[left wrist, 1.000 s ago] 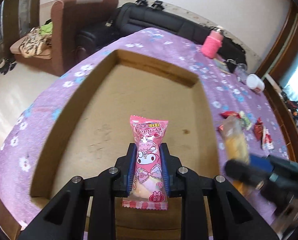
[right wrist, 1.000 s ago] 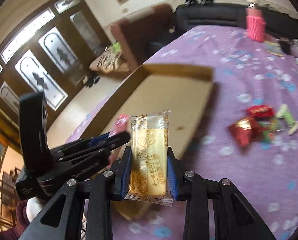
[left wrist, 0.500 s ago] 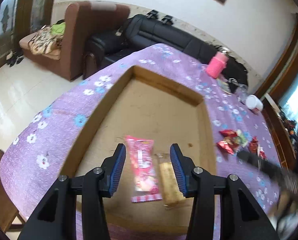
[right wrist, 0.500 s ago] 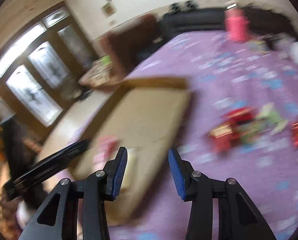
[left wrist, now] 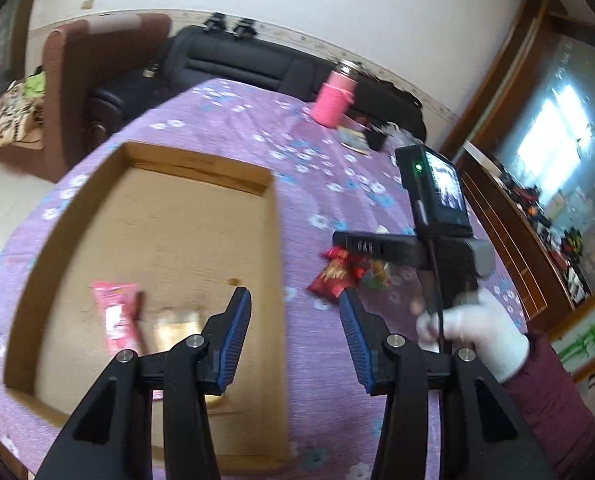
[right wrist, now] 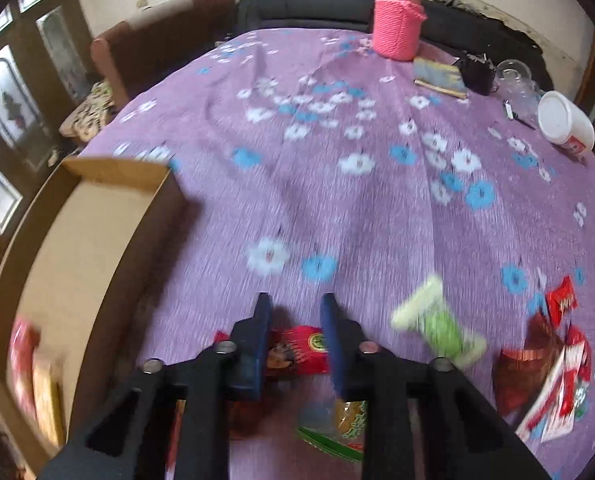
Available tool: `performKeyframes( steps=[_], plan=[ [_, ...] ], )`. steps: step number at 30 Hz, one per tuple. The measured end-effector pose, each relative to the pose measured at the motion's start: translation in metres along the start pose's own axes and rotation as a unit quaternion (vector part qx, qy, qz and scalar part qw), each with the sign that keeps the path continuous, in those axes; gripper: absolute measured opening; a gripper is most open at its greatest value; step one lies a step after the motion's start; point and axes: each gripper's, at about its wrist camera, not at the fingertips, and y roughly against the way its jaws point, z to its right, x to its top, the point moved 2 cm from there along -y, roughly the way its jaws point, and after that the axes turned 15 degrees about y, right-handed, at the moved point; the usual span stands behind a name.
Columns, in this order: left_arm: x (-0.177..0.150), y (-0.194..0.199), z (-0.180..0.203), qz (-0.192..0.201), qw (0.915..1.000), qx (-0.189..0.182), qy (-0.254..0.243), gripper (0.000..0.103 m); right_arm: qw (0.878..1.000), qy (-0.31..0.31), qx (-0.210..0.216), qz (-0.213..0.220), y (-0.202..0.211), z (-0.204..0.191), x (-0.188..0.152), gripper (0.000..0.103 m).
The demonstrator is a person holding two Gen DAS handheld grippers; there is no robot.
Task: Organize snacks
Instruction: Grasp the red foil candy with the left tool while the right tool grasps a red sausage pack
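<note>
Left tongs (left wrist: pixel 293 316) open, empty; right tongs (right wrist: pixel 293 320) closing around red packet (right wrist: pixel 301 350); label unreadable.

Left wrist view: looks forward and down past its own fingers (left wrist: pixel 237 328), from above the cardboard box (left wrist: pixel 275 240) at the near edge of the worktop (left wrist: pixel 317 184). Right wrist view: steeper, close over the snack wrappers (right wrist: pixel 305 346). Both take in the box, the purple cloth, the pink bottle (right wrist: pixel 397 24) and the black sofa (left wrist: pixel 233 66).
</note>
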Motion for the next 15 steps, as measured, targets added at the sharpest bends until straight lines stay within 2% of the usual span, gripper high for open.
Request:
performKeyframes(
  steps=[5, 8, 10, 12, 13, 15],
  plan=[
    [-0.004, -0.016, 0.027, -0.014, 0.9990, -0.012, -0.040, 0.045, 1.000, -0.005, 0.028, -0.013, 0.026, 0.009, -0.061, 0.025],
    [-0.006, -0.032, 0.041, -0.031, 0.9978, -0.013, -0.057, 0.045, 0.998, -0.041, 0.050, -0.006, 0.046, 0.029, -0.087, 0.025],
    [-0.009, -0.051, 0.052, -0.057, 0.9959, -0.003, -0.071, 0.045, 0.995, -0.071, 0.068, 0.019, 0.059, 0.050, -0.097, 0.025],
    [-0.013, -0.064, 0.058, -0.071, 0.9942, 0.012, -0.079, 0.045, 0.993, -0.094, 0.051, 0.047, 0.079, 0.069, -0.108, 0.026],
    [-0.018, -0.074, 0.063, -0.077, 0.9928, 0.031, -0.086, 0.046, 0.991, -0.106, 0.047, 0.060, 0.089, 0.077, -0.115, 0.027],
    [-0.024, -0.087, 0.064, -0.087, 0.9913, 0.053, -0.084, 0.047, 0.988, -0.125, 0.057, 0.068, 0.097, 0.082, -0.125, 0.032]
  ],
)
